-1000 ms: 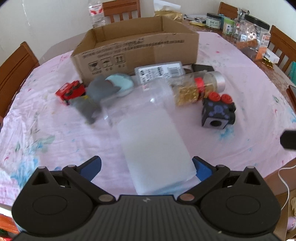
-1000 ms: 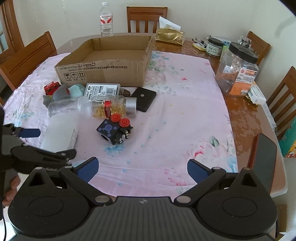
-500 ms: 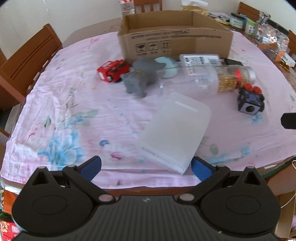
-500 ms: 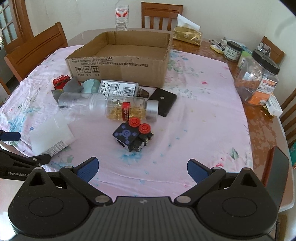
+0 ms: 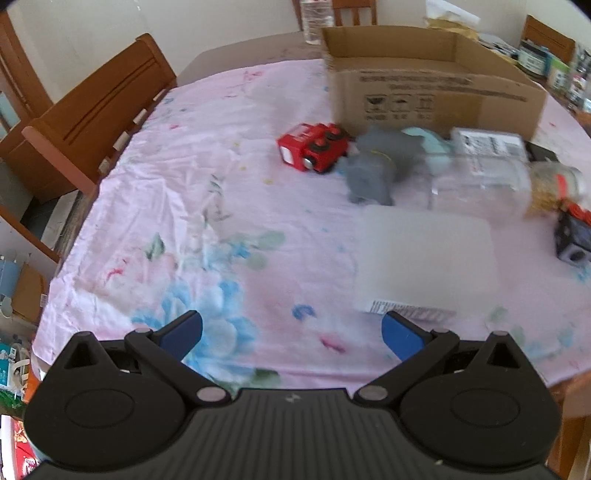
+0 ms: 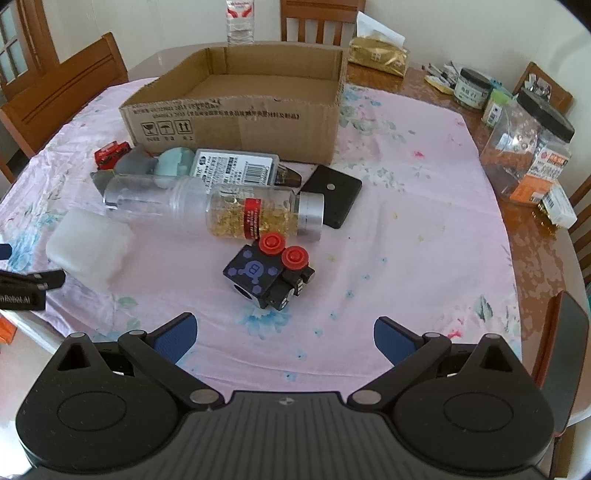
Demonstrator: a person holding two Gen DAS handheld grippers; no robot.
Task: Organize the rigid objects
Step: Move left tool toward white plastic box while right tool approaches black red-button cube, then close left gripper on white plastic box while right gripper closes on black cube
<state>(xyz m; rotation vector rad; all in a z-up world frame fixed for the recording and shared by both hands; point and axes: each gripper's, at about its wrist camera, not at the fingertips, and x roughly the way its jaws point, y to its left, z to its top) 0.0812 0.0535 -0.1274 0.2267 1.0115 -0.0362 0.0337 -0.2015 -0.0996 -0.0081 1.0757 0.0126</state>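
Note:
An open cardboard box [image 6: 236, 110] [image 5: 436, 96] stands at the back of the pink cloth. In front of it lie a red toy car [image 5: 314, 147] [image 6: 110, 151], a grey toy [image 5: 376, 170], a teal round thing [image 6: 173, 166], a labelled flat case [image 6: 236, 166], a clear bottle with gold contents [image 6: 221, 210], a black square pad [image 6: 332, 194], a black cube with red buttons [image 6: 269, 273] and a white translucent case [image 5: 424, 262] [image 6: 88, 251]. My left gripper [image 5: 291, 332] is open and empty, left of the white case. My right gripper [image 6: 284, 332] is open and empty, just short of the cube.
Wooden chairs [image 5: 96, 110] ring the table. Jars and packets [image 6: 532, 155] crowd the bare right side of the table, with a gold tissue pack [image 6: 378, 55] and a water bottle [image 6: 240, 18] behind the box. A dark phone-like slab [image 6: 565, 347] stands at the right edge.
My left gripper has drawn back and swung left, so the white case now lies off to its right. My right gripper has moved forward toward the black cube.

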